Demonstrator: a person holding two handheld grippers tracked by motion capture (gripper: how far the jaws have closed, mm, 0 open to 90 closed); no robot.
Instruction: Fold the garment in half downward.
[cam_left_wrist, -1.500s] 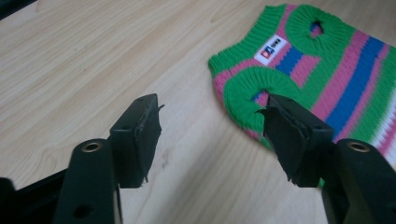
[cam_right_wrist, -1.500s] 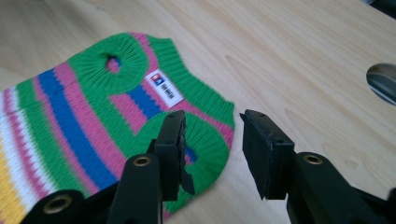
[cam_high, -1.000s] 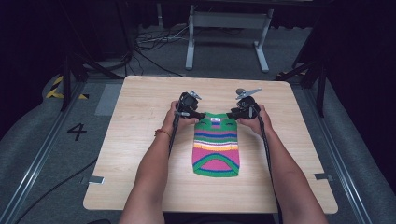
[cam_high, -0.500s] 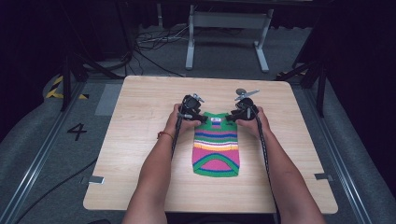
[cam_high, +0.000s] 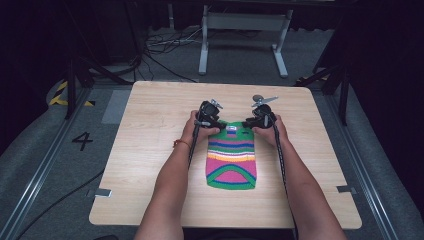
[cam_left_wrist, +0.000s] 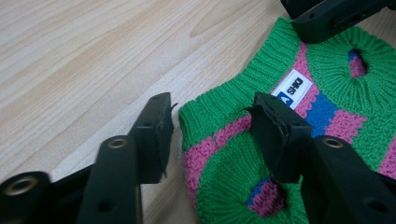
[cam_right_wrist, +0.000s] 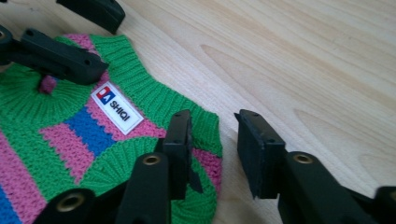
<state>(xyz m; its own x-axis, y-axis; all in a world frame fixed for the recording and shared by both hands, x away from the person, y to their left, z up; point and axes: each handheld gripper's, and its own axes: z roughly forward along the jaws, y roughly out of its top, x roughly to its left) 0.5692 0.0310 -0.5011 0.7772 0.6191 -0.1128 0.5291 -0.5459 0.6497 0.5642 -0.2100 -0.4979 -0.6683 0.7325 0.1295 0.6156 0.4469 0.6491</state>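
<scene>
left gripper (cam_left_wrist: 210, 128) spread, straddling sweater (cam_high: 231, 157) shoulder corner at 11 o'clock | right gripper (cam_right_wrist: 212, 142) spread at 1 o'clock corner | sweater flat mid-table (cam_high: 150, 130) | advice: close both on ribbed edges evenly, lift together.

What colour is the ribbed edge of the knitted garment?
Green; the ribbed edge of the knitted garment shows best in the right gripper view.

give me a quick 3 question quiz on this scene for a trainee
1. True or false: the left gripper is clamped shut on the knitted sweater.
2. Which colour is the sweater's collar ribbing: A green, B yellow, C white?
3. Fill in: the sweater's white label reads ____.

Key: 1 false, its jaws stand open over a top corner, as do the right gripper's. 2 A. 3 SHIQI.
</scene>
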